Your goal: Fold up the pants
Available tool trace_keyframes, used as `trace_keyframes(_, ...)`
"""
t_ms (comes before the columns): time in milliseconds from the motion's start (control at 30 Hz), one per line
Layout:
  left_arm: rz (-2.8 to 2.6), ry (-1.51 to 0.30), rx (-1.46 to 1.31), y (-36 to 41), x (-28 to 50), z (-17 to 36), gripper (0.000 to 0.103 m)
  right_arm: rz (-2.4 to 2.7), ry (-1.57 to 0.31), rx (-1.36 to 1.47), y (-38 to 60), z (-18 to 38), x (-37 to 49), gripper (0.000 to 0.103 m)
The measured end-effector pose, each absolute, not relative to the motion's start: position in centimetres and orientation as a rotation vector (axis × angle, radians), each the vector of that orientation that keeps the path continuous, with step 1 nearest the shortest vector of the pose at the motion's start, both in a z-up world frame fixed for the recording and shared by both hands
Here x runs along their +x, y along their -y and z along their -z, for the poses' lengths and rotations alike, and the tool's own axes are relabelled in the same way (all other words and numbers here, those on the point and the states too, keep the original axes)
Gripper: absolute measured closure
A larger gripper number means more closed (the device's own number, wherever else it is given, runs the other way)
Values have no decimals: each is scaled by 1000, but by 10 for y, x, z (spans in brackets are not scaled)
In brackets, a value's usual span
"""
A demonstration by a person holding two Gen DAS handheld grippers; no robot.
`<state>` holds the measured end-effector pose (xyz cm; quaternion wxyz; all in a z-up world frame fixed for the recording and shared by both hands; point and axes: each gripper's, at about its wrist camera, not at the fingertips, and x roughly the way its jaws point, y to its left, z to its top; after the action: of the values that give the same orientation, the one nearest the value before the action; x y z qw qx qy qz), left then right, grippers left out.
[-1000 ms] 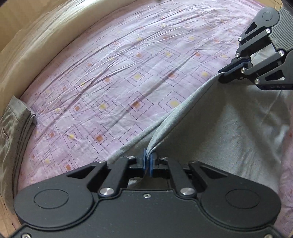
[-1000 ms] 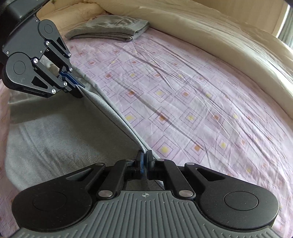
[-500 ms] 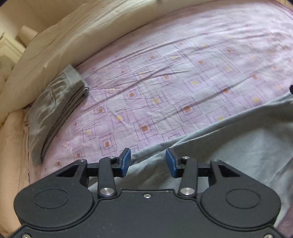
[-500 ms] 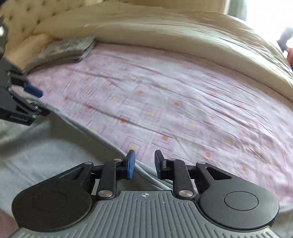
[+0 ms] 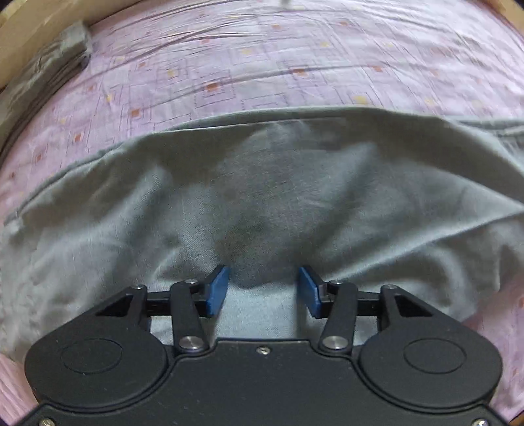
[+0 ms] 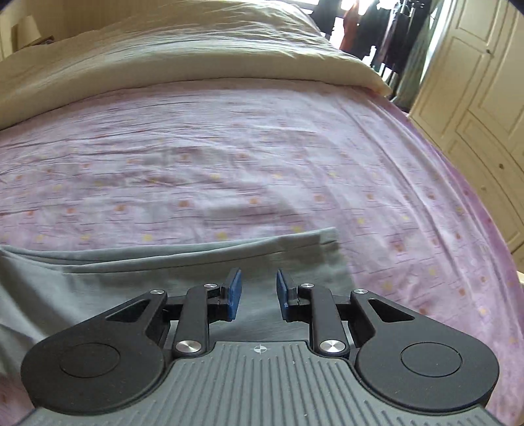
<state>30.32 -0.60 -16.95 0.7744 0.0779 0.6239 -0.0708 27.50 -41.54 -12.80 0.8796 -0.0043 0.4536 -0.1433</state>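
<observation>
Grey pants (image 5: 268, 196) lie spread and rumpled on the pink patterned bed sheet (image 5: 262, 65). My left gripper (image 5: 263, 281) hovers above their middle, pointing steeply down; its jaws are opening, with nothing pinched between the blue pads. In the right wrist view one end of the pants (image 6: 196, 262) shows, its folded edge ending in a corner at the right. My right gripper (image 6: 257, 283) hangs open over that end, its blue pads apart and gripping no cloth.
A second grey garment (image 5: 42, 72) lies folded at the far left edge of the bed. A cream duvet (image 6: 163, 49) is bunched along the far side. Beyond the bed's right edge stand white cupboard doors (image 6: 475, 98) and hanging clothes (image 6: 376, 29).
Both grippers were shut on the pants' edge, holding it taut; they have let go and opened. The cloth has dropped flat, and both hands have swung and rolled over it.
</observation>
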Motion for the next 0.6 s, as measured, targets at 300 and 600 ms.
trace_keyframes(300, 62, -1396, 93, -1, 308, 169, 43, 151, -1018, 20, 476, 164, 296, 79)
trace_keyframes(600, 35, -1434, 79, -5, 319, 172, 41, 48, -1055, 136, 499, 180, 303, 74)
